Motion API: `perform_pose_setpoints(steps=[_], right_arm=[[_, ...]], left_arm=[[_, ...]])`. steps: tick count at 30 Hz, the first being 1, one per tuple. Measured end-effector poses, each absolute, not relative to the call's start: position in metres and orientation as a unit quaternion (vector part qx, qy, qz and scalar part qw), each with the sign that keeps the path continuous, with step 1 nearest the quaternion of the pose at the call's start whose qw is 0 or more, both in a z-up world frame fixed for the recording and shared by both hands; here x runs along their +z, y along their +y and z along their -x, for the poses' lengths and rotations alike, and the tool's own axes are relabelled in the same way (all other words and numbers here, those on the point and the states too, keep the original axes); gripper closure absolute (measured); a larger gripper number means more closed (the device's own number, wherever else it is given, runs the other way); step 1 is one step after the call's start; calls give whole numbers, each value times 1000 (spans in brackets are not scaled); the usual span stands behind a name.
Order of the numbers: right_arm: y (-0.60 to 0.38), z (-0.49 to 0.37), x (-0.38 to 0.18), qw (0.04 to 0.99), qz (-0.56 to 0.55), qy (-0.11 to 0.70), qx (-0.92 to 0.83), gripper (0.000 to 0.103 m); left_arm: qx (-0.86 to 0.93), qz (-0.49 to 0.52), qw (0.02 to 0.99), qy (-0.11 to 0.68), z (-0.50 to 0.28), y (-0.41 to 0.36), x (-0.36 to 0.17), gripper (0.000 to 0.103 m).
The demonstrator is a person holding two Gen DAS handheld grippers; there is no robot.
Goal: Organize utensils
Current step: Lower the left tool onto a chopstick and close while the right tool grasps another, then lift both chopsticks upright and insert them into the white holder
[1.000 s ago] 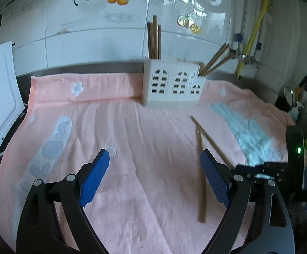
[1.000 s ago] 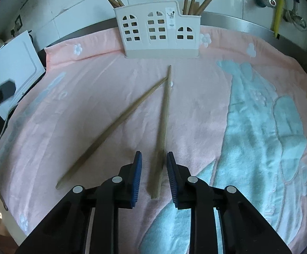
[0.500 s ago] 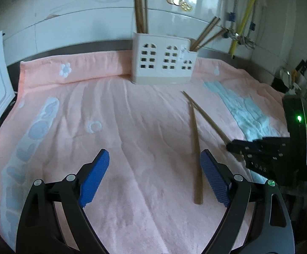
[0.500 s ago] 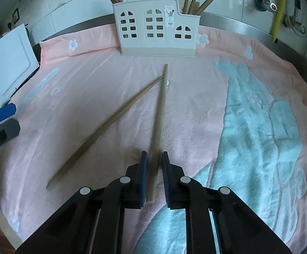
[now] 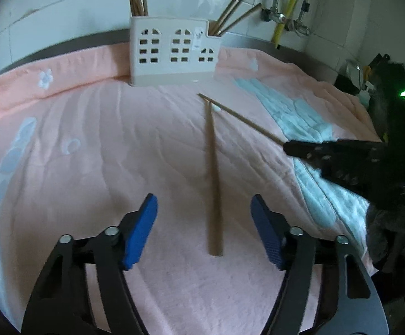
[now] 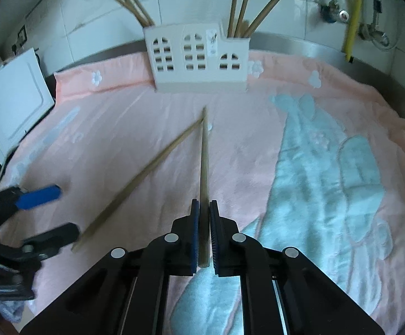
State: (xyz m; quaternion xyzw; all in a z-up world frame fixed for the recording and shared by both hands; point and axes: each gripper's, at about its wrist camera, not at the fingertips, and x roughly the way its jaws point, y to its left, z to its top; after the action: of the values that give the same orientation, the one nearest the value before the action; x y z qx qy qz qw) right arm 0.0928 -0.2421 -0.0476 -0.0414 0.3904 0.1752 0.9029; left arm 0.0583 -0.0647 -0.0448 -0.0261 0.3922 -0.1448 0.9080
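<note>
nearest in the right wrist view, right gripper (image 6: 204, 233) with jaws pinched onto the thick end of one chopstick (image 6: 203, 167), blue pads touching it on both sides; shaft running out toward 12 o'clock, tip close to the second chopstick's tip. whether lifted off the cloth or resting on it, cannot tell. second chopstick (image 6: 141, 178) lying flat on the pink towel (image 6: 118, 128), slanting from that meeting point down toward 8 o'clock, thick end just beside the left gripper (image 6: 47, 213) at the 9 o'clock edge.

nearest in the left wrist view, left gripper (image 5: 203, 230) with jaws spread wide, holding nothing, blue pads either side of the second chopstick's (image 5: 213, 178) thick end without touching it. held chopstick (image 5: 241, 117) running off toward 3 o'clock into the dark right gripper (image 5: 291, 148).

farther, at 12 o'clock, white utensil holder (image 6: 199, 61) standing upright at the towel's far edge, with more chopsticks (image 6: 241, 5) in its end compartments. behind it, counter rim (image 6: 300, 47) and tiled wall (image 6: 174, 2).
</note>
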Motion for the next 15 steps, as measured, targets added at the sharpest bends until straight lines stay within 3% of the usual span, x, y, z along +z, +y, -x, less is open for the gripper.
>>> perform_pose_setpoints(steps=[6,15], right_arm=[[-254,-83,-19,918,26,356,174,96],[-259,-78,12,930,17,319,179,96]], left_arm=[[-158,31,896,414,-71,-74,-57,70],[-164,12,889,426,-80,-86,-61,88]])
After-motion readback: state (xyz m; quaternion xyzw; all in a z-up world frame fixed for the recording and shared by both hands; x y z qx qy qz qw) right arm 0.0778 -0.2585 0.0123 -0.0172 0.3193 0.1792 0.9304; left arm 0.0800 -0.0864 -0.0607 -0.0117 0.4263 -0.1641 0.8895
